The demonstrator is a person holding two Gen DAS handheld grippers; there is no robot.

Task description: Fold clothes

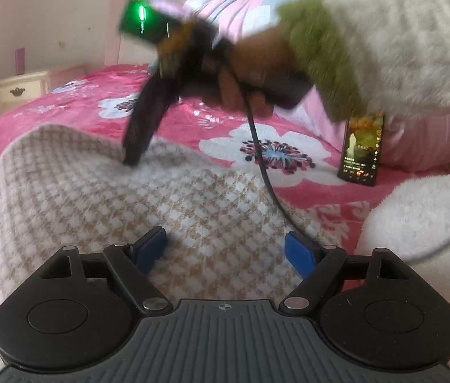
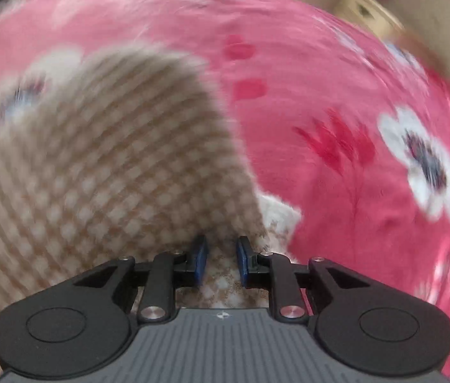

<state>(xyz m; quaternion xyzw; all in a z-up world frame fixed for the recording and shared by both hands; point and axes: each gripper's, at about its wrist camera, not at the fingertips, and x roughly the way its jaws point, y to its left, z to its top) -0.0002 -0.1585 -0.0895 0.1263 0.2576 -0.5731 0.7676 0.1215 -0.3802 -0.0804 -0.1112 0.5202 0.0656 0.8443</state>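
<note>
While the checked beige-and-white knit garment (image 1: 148, 204) lies spread on the pink floral bedspread (image 1: 193, 121), the right gripper (image 2: 221, 257) pinches an edge at its six o'clock, jaws nearly closed; the left gripper (image 1: 225, 249) gapes wide, empty — the shallow pinch could slip if lifted fast. The phone (image 1: 361, 148) at two o'clock shows text too small to read; no brands visible.

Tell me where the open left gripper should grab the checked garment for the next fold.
Probably the checked garment's rounded left edge, where it lies free on the pink floral bedspread. Bring the left gripper in low from that side; its jaws stand wide over flat middle cloth, offering no pinchable fold.
</note>
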